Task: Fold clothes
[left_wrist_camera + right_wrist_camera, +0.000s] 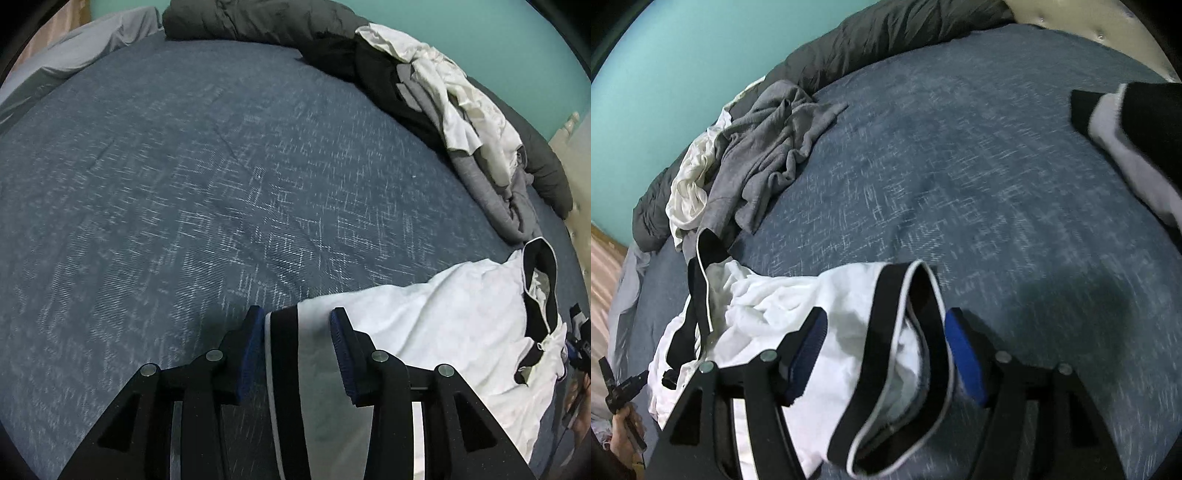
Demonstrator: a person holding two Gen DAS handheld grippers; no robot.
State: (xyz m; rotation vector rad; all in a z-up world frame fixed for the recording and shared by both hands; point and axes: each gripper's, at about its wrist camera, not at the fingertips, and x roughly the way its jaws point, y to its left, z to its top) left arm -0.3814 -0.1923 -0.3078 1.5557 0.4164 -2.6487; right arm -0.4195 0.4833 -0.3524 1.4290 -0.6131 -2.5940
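White jersey cloth with black banding, the shirt being folded, lies flat on the blue woven bedspread. It fills the lower right of the left wrist view and the lower left to centre of the right wrist view.

Left gripper: jaws partly apart, set astride the shirt's black-trimmed sleeve edge at bottom centre of its frame. The blue pads do not press the cloth, and nothing is held. The placement reads as lining up on an edge that gives a firm pinch point.

Right gripper: jaws stand wide, straddling the other sleeve opening, whose black band loops up between the fingers. The pads do not appear to bear on it, though blur leaves some doubt, so I judge this hand empty too. The shirt's black collar points to the left of that frame.

Both tools sit at opposite sleeves, which suits spreading or folding the garment symmetrically; the fold itself appears not yet begun.

Unfolded stock remains: a grey garment and a crumpled white garment heaped against a dark duvet at upper left of the right wrist view. A black and white item lies at the right edge, well apart. Whether it is folded I cannot tell.
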